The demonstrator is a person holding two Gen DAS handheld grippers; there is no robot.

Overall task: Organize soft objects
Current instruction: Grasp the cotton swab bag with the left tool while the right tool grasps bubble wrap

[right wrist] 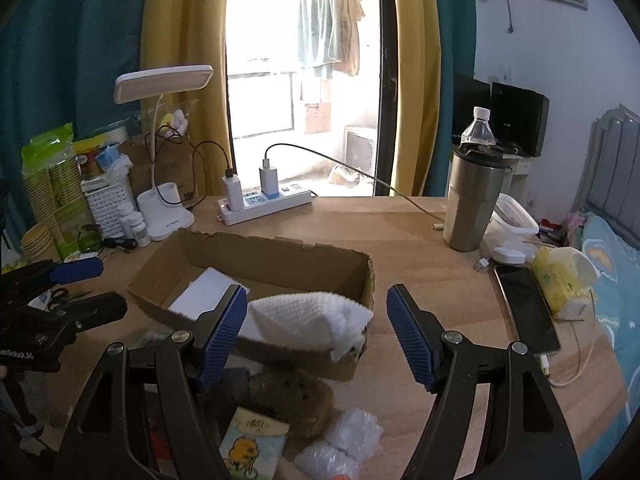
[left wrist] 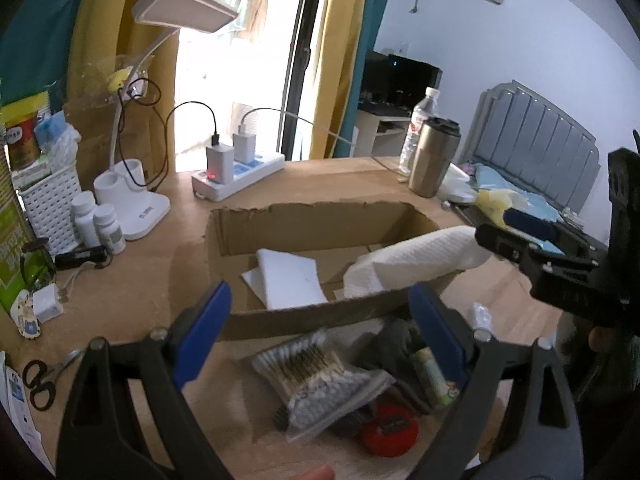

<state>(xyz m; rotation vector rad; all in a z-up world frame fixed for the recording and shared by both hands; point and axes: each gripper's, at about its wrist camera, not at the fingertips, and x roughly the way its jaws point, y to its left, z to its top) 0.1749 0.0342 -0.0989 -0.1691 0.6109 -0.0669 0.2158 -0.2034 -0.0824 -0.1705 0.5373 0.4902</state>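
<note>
An open cardboard box (left wrist: 320, 216) (right wrist: 280, 256) lies on the wooden desk with white foam sheets (left wrist: 288, 276) (right wrist: 208, 292) inside. A white paper towel (left wrist: 412, 256) (right wrist: 308, 316) is draped over its near right corner. My left gripper (left wrist: 320, 324) (right wrist: 92, 288) stands open above a bag of cotton swabs (left wrist: 316, 376), holding nothing. My right gripper (right wrist: 318, 332) (left wrist: 504, 226) is open just short of the towel, its pads not pressing on it. In front of the box lie a brown plush toy (right wrist: 292, 396), bubble wrap (right wrist: 348, 440) (left wrist: 480, 316) and a red roll (left wrist: 388, 428).
Behind the box stand a desk lamp (right wrist: 164, 76), a power strip (right wrist: 264, 204) with chargers, and a steel tumbler (right wrist: 472, 200). A phone (right wrist: 528, 308) and a yellow tissue pack (right wrist: 560, 280) lie right. Scissors (left wrist: 38, 380), pill bottles (left wrist: 96, 224) and a white basket (left wrist: 48, 204) are left.
</note>
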